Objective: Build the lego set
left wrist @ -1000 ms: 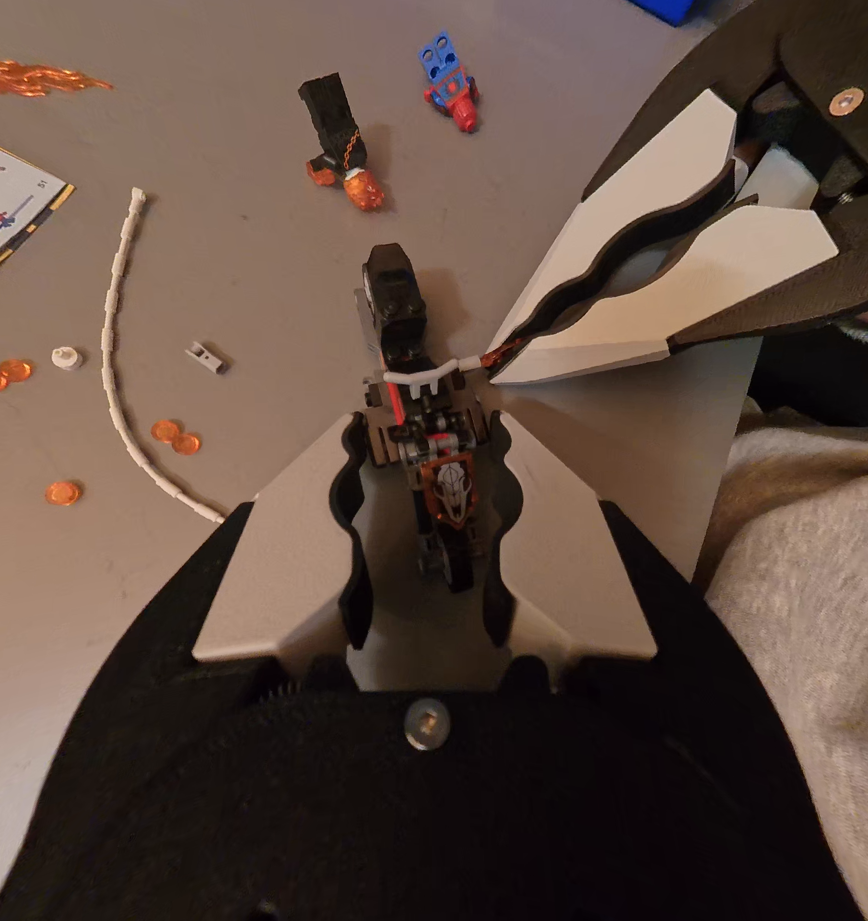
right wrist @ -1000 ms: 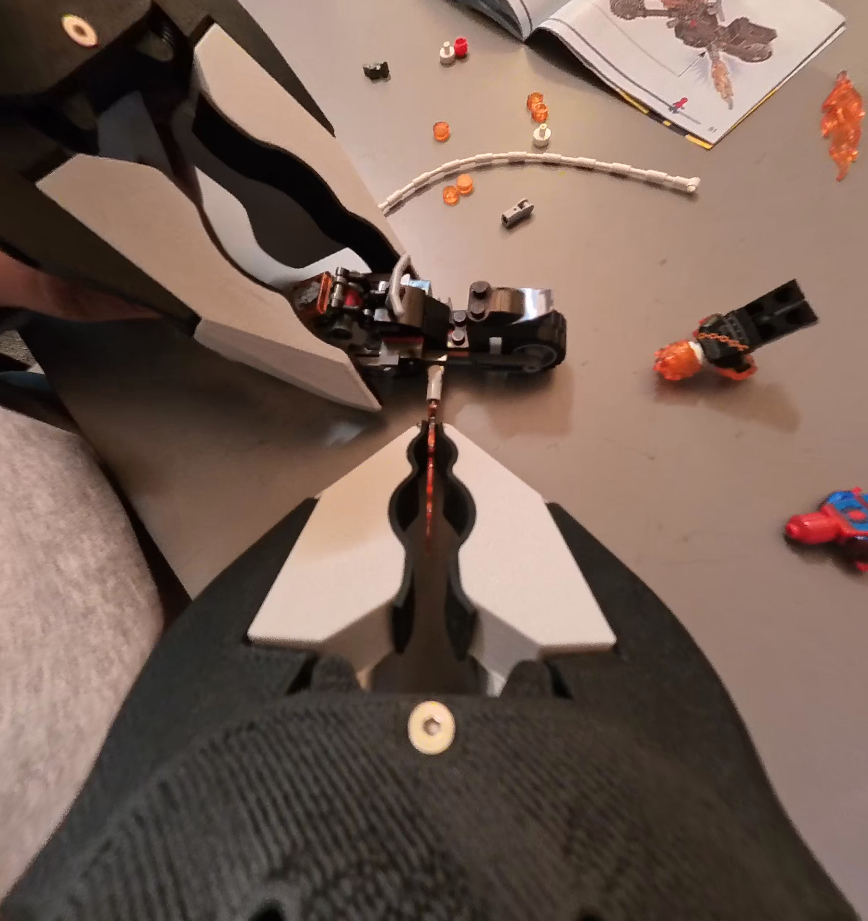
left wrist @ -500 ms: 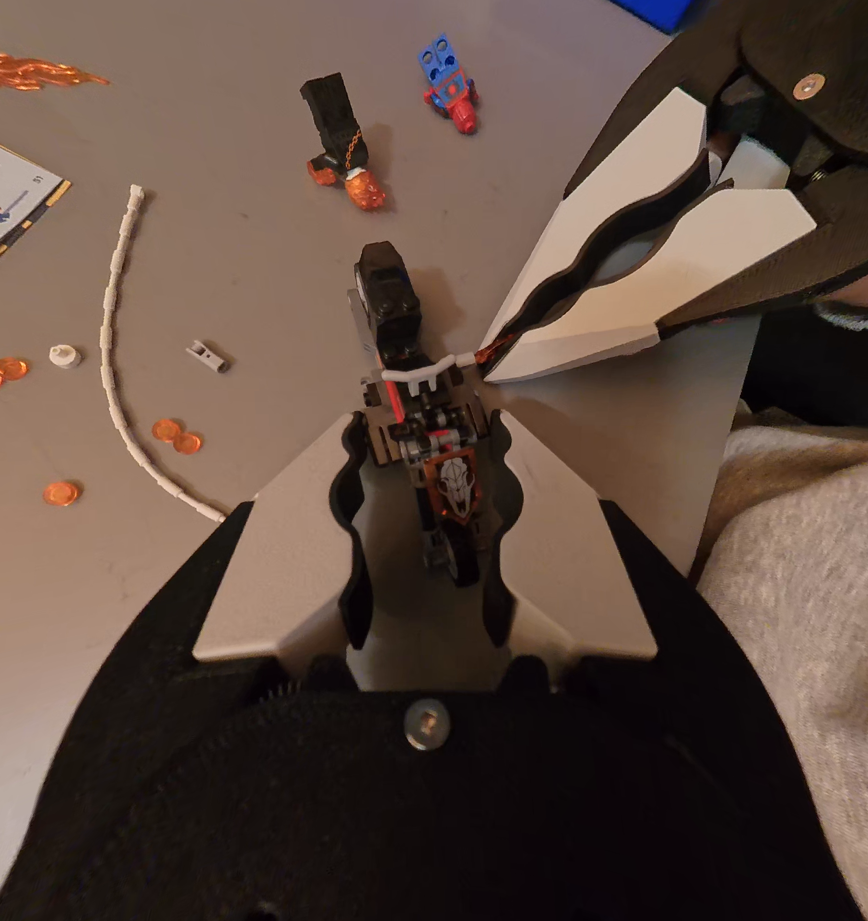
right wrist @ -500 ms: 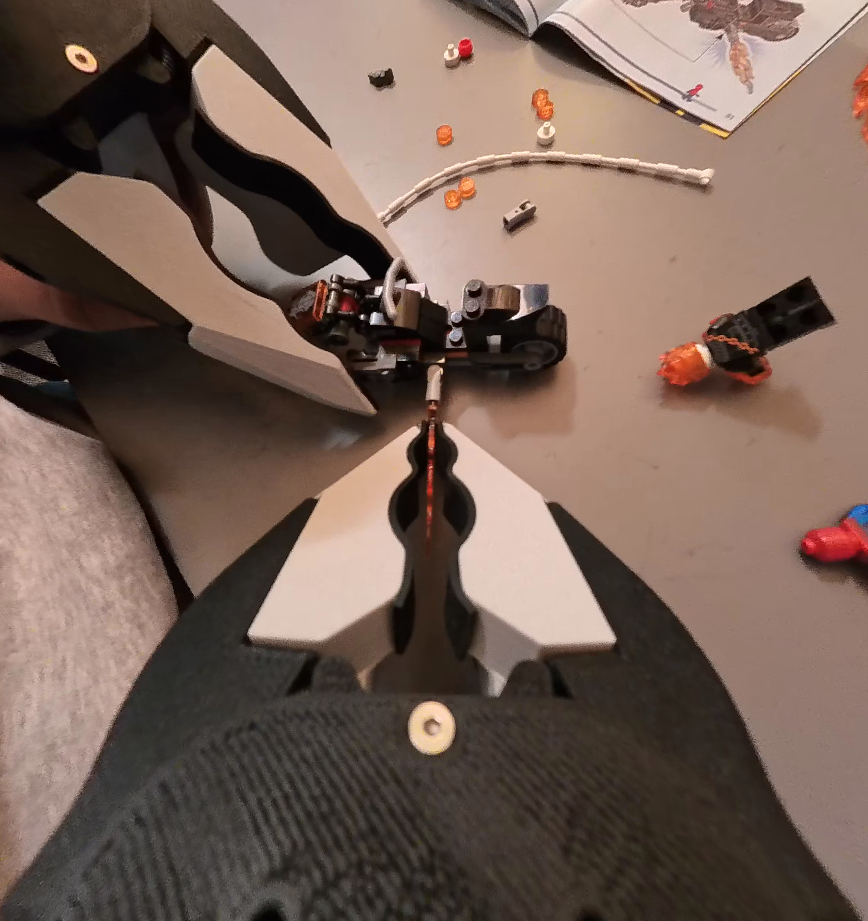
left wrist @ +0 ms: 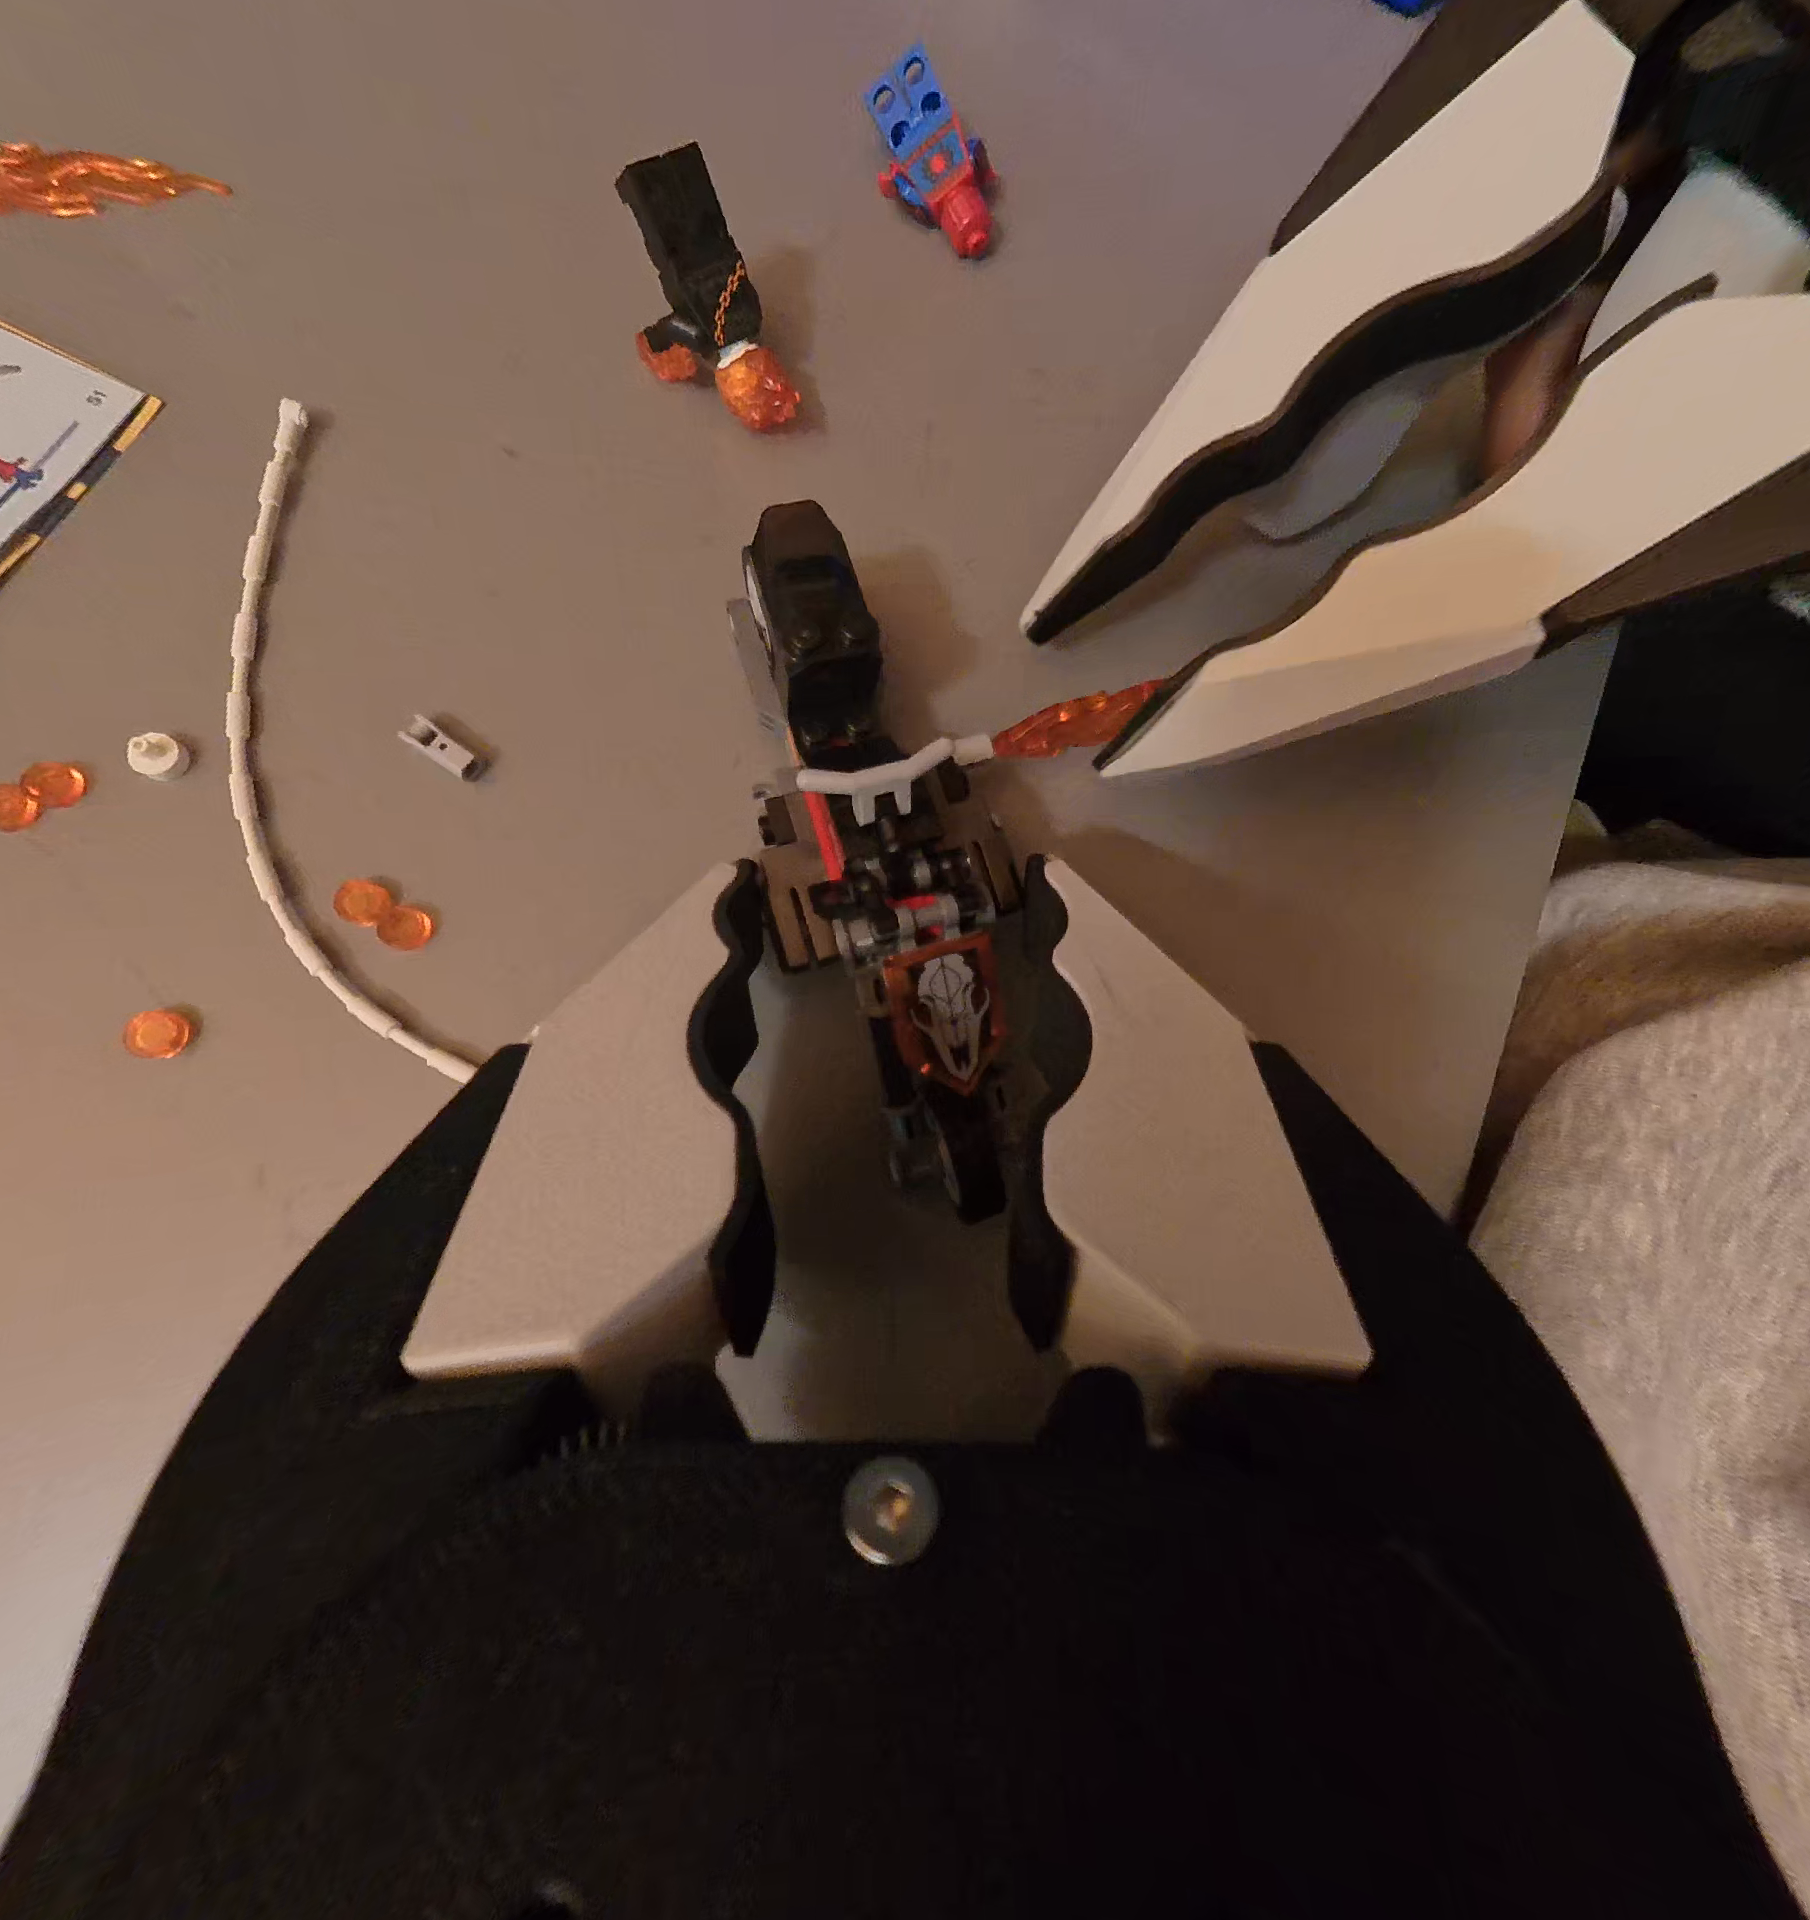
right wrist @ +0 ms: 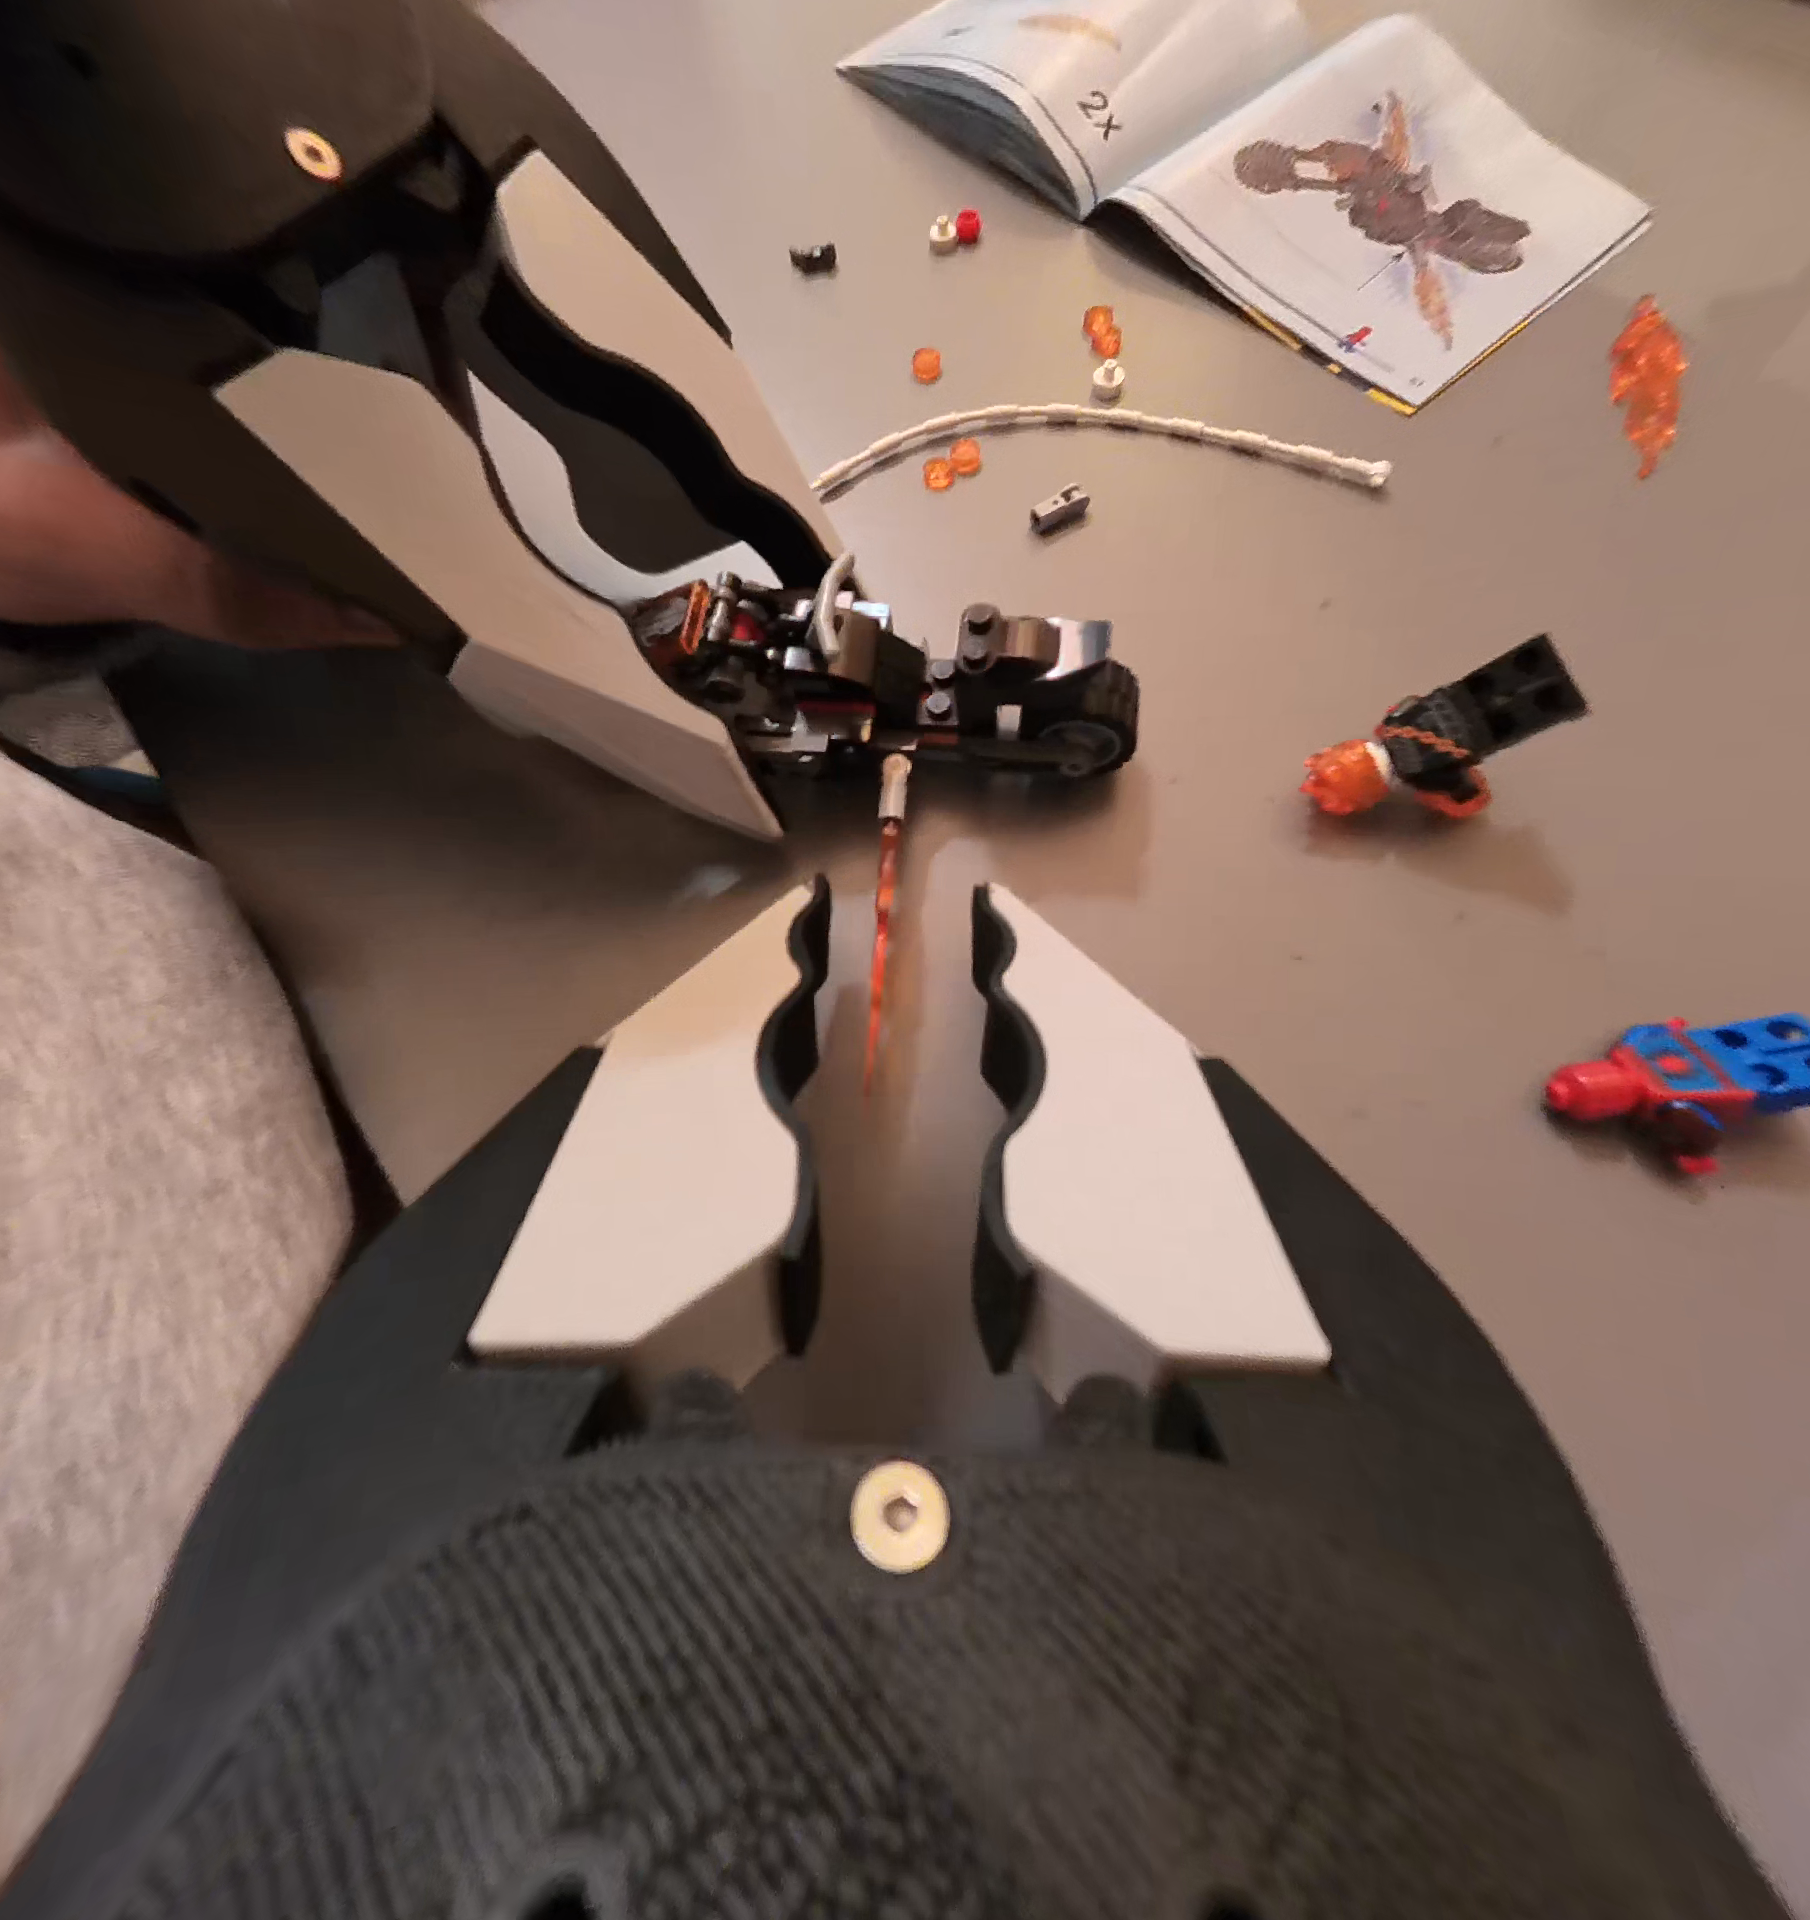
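A black lego motorcycle [left wrist: 828, 665] with a skull shield at its front stands on the grey table [left wrist: 465, 520]. My left gripper [left wrist: 890, 904] is shut on the motorcycle's front engine block. A thin orange flame piece [left wrist: 1072, 722] sticks out from the right end of the white handlebar [left wrist: 880, 774]. My right gripper [right wrist: 899, 904] is open, with a finger on either side of the flame piece [right wrist: 885, 935] and not touching it. In the right wrist view the motorcycle [right wrist: 984, 675] is seen from the side, its front between the left gripper's fingers [right wrist: 610, 717].
On the table lie a black minifigure with a flame head [left wrist: 714, 301], a red and blue minifigure [left wrist: 932, 177], a white chain [left wrist: 257, 675], orange round studs [left wrist: 381, 914], a small grey piece [left wrist: 444, 732], a large flame piece [right wrist: 1649, 374] and an open booklet [right wrist: 1296, 177]. A grey sleeve [left wrist: 1659, 1247] is beside the table edge. It is some 10 cm from my left tips to the white chain [left wrist: 257, 675]. The right camera catches it too, in the right wrist view [right wrist: 1162, 436].
My right gripper has opened and let go of the orange flame piece, which stays on the handlebar end. My left gripper still holds the motorcycle in place.
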The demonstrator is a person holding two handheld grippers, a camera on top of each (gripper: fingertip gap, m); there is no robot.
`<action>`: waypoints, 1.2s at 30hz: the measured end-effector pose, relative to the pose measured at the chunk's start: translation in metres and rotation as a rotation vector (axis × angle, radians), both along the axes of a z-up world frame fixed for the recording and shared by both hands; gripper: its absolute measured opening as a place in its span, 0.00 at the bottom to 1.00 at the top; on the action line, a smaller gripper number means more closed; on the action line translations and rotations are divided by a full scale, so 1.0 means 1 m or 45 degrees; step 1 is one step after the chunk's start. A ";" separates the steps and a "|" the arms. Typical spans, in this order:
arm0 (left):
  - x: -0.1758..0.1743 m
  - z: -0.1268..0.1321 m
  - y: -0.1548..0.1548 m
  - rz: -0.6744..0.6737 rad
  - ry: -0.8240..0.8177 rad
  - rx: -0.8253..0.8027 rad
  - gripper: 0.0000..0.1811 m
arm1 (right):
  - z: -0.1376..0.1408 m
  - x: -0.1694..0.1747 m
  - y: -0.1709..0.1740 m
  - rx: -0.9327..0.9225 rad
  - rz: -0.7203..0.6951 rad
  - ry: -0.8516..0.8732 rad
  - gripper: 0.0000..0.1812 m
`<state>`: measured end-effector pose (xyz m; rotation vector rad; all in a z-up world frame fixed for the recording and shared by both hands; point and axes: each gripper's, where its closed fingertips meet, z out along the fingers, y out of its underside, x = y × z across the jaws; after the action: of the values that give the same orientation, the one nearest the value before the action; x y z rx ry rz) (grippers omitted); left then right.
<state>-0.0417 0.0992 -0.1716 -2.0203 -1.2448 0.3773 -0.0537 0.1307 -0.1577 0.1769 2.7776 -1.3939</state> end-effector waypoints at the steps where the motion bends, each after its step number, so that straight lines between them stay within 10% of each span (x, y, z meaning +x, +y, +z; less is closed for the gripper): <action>1: 0.000 0.000 0.000 0.002 0.001 0.005 0.29 | 0.000 0.001 0.001 -0.003 0.004 -0.012 0.14; 21: 0.000 0.000 0.000 0.023 0.003 0.000 0.28 | -0.010 0.001 -0.001 0.151 0.006 0.380 0.00; 36: 0.000 0.000 0.000 0.018 0.003 0.014 0.28 | -0.010 0.003 -0.002 0.087 -0.041 0.107 0.00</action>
<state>-0.0418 0.0992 -0.1715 -2.0022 -1.2574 0.3785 -0.0510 0.1285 -0.1673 0.1692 2.9059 -1.3441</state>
